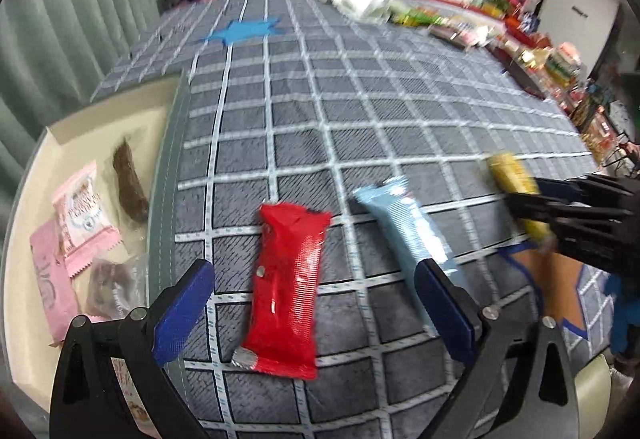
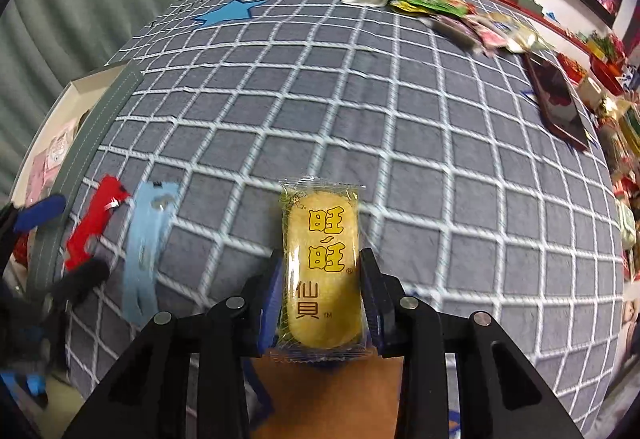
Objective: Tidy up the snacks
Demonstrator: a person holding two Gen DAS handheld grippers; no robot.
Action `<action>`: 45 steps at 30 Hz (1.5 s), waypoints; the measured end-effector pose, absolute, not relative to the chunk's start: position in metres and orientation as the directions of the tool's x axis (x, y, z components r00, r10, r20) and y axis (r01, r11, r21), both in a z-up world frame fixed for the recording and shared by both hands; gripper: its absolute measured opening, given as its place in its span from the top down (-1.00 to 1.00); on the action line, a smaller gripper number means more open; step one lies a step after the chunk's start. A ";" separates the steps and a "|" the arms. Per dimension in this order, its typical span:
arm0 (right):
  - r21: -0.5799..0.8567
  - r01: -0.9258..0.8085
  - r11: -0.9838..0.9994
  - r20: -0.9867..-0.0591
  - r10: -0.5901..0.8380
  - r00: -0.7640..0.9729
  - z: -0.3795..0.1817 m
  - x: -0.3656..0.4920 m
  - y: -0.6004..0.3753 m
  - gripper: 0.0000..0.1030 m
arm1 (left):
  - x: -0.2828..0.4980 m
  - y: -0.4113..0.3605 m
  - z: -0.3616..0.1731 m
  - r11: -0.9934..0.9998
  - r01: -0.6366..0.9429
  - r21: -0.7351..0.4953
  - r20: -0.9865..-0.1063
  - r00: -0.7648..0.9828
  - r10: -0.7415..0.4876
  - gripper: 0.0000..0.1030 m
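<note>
Snacks, left wrist view: left gripper (image 1: pixel 316 303) is hovering with jaws released either side of the red packet (image 1: pixel 288 287) on the checked worktop (image 1: pixel 360 127), seemingly lining up a pick. Blue packet (image 1: pixel 404 227) is lying just beside it; the box (image 1: pixel 52 159) at the left, probably the sorting destination, is holding pink and brown snacks.

Right wrist view: right gripper (image 2: pixel 320 279) is clamping its jaws on the yellow rice cracker packet (image 2: pixel 322 267), gripping its long sides, likely for carrying boxward.

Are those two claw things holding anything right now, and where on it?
The right gripper clamps the yellow rice cracker packet by its long sides, near its lower half. The left gripper holds nothing, jaws open around the red packet.
</note>
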State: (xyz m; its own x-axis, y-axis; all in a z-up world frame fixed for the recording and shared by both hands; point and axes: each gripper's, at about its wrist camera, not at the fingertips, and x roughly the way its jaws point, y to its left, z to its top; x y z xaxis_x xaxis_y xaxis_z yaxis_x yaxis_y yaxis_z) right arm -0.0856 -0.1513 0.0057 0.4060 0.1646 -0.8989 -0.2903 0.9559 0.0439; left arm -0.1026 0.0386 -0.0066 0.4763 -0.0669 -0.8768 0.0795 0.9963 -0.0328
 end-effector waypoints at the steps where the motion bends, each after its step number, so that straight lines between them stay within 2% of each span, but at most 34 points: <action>1: 0.050 -0.287 0.957 -0.897 0.169 0.408 0.005 -0.087 -0.152 0.27 | -0.100 0.040 -0.011 0.997 0.073 -0.034 -0.886 0.459 -0.064 -0.95; 3: 0.060 -0.285 0.957 -0.894 0.178 0.411 0.005 -0.089 -0.155 0.27 | -0.097 0.034 -0.017 0.996 0.090 0.019 -0.894 0.447 -0.024 -0.96; 8: 0.045 -0.293 0.955 -0.892 0.171 0.419 0.004 -0.087 -0.154 0.27 | -0.099 0.026 -0.016 0.992 0.125 -0.011 -0.900 0.430 -0.064 -0.94; 10: 0.053 -0.291 0.955 -0.891 0.177 0.418 0.004 -0.088 -0.155 0.27 | -0.103 0.022 -0.012 0.989 0.144 -0.012 -0.890 0.450 -0.077 -0.68; 11: 0.073 -0.284 0.956 -0.892 0.190 0.410 0.004 -0.089 -0.158 0.27 | -0.106 0.020 -0.009 0.987 0.157 -0.016 -0.882 0.462 -0.088 -0.29; 12: 0.122 -0.273 0.954 -0.893 0.226 0.390 0.005 -0.088 -0.161 0.27 | -0.109 0.020 -0.006 0.986 0.164 -0.019 -0.880 0.466 -0.095 0.21; 13: 0.177 -0.263 0.949 -0.890 0.268 0.369 0.006 -0.087 -0.165 0.27 | -0.110 0.021 -0.004 0.985 0.167 -0.047 -0.880 0.460 -0.120 0.45; 14: 0.243 -0.247 0.938 -0.883 0.319 0.344 0.005 -0.086 -0.170 0.27 | -0.110 0.024 -0.002 0.983 0.161 -0.093 -0.879 0.450 -0.157 0.56; 16: 0.325 -0.209 0.922 -0.867 0.379 0.324 0.006 -0.085 -0.177 0.27 | -0.115 0.031 0.005 0.975 0.139 -0.174 -0.864 0.454 -0.219 0.57; 19: 0.393 -0.184 0.901 -0.843 0.433 0.319 0.012 -0.087 -0.184 0.27 | -0.122 0.033 0.019 0.975 0.137 -0.176 -0.845 0.487 -0.221 0.57; 28: 0.419 -0.229 0.879 -0.820 0.474 0.320 0.040 -0.090 -0.159 0.27 | -0.132 0.058 0.060 0.973 0.125 -0.195 -0.800 0.554 -0.231 0.56; 36: 0.410 -0.380 0.829 -0.801 0.527 0.285 0.066 -0.086 -0.076 0.27 | -0.147 0.129 0.081 0.989 -0.035 -0.144 -0.777 0.623 -0.092 0.56; 45: 0.395 -0.549 0.737 -0.797 0.572 0.194 0.073 -0.094 0.056 0.27 | -0.164 0.198 0.061 0.971 -0.216 -0.104 -0.807 0.589 0.044 0.56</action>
